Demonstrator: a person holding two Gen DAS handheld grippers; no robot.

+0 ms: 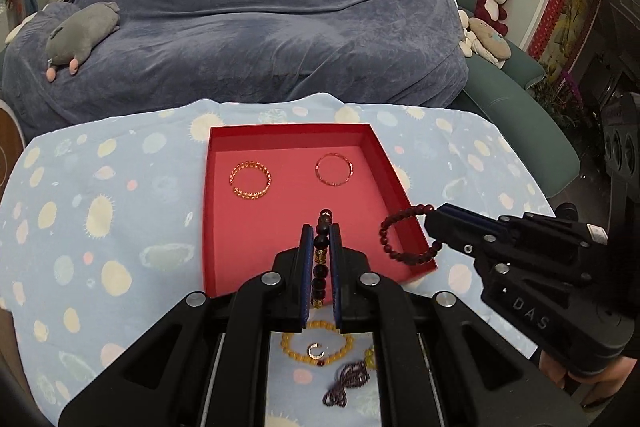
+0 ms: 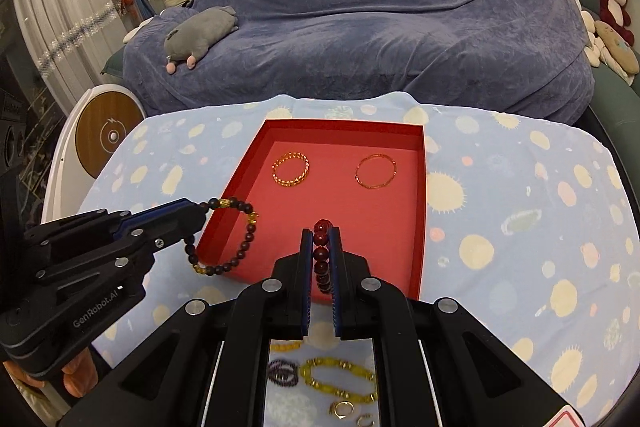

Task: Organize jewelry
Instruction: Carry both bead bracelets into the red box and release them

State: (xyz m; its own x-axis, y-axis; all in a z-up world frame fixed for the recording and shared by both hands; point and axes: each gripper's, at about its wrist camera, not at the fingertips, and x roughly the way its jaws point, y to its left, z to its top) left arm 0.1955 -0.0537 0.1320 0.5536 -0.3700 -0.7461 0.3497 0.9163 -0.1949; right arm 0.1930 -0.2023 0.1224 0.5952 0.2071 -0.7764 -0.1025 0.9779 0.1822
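1. Now, the red box [image 1: 288, 227] sits open on the counter [image 1: 100, 227], which has a spotty blue cloth on it.
2. Two thin rings of jewelry already lie flat in the far part of the box: a gold bangle [image 1: 250, 181] on the left and a pink bangle [image 1: 334, 169] on the right.
3. The left tool [image 1: 320, 239] is pinched tight on a dark bead bracelet [image 2: 224, 239]. It hangs over the near left edge of the box, its loop standing almost upright.
4. The right tool [image 2: 321, 243] is pinched tight on a red bead bracelet [image 1: 404, 235]. That one hangs over the near right edge, loop also upright.
5. So two pieces look put away and two are on their way in, I think.
6. More is left near us on the cloth: a yellow bead bracelet [image 2: 340, 379], a purple cord [image 1: 346, 383] and some small rings [image 2: 342, 409].
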